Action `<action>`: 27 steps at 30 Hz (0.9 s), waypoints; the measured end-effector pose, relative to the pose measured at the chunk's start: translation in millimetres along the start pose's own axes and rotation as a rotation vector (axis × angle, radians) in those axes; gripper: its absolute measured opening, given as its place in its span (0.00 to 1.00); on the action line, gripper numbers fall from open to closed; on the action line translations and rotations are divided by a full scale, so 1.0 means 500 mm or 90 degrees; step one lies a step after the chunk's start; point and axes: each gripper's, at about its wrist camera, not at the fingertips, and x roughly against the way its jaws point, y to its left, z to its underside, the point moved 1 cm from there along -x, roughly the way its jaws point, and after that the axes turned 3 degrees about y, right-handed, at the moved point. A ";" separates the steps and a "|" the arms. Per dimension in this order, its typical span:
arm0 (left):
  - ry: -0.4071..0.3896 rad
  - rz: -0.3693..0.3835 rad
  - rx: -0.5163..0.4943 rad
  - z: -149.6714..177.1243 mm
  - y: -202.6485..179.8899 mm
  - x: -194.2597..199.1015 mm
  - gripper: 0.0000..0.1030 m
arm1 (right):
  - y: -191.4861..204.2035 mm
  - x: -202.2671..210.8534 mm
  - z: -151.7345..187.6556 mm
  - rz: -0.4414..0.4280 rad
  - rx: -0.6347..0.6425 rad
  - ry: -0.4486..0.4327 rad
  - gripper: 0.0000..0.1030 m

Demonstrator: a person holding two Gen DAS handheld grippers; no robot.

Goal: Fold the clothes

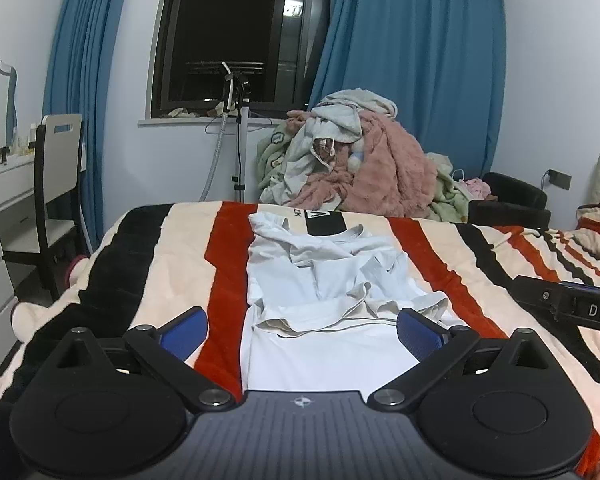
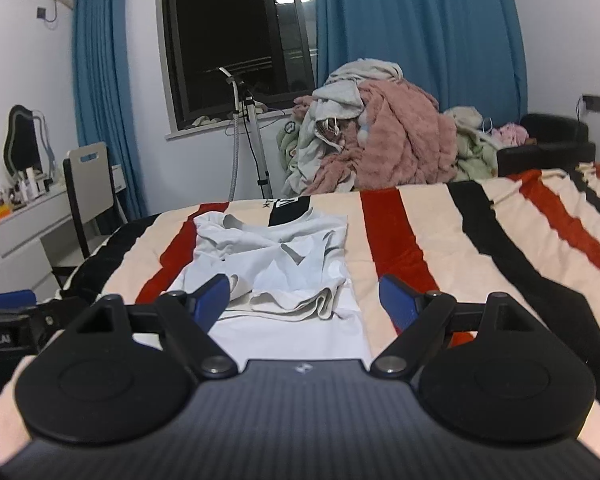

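the white t-shirt (image 1: 332,280) lies partly folded on the striped blanket (image 1: 172,264), sleeves tucked in over its middle, at twelve o'clock from both cameras. the left gripper (image 1: 302,330) is released, blue pads spread wide above the shirt's near hem. the right gripper (image 2: 304,300) is also released, holding nothing.

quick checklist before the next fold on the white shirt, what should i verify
1. Left gripper jaws open, nothing between them: ok.
2. Right gripper jaws open, nothing held: ok.
3. White shirt lying on the striped blanket, sides folded in: ok.
4. Folded layers smooth: not ok, the sleeves are bunched and wrinkled mid-shirt.
5. Near hem flat and reachable: ok.
6. Far collar edge square: cannot tell.
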 end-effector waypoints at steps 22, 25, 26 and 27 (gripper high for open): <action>0.246 0.167 0.301 0.080 0.065 -0.117 0.99 | -0.087 -0.071 0.050 -0.044 -0.248 0.175 0.81; 0.304 0.194 0.396 0.117 0.092 -0.151 0.97 | -0.121 -0.095 0.094 -0.104 -0.407 0.248 0.81; 0.316 0.199 0.426 0.130 0.101 -0.162 0.96 | -0.128 -0.102 0.114 -0.121 -0.457 0.269 0.81; 0.323 0.201 0.453 0.141 0.110 -0.173 0.95 | -0.133 -0.108 0.130 -0.133 -0.499 0.285 0.81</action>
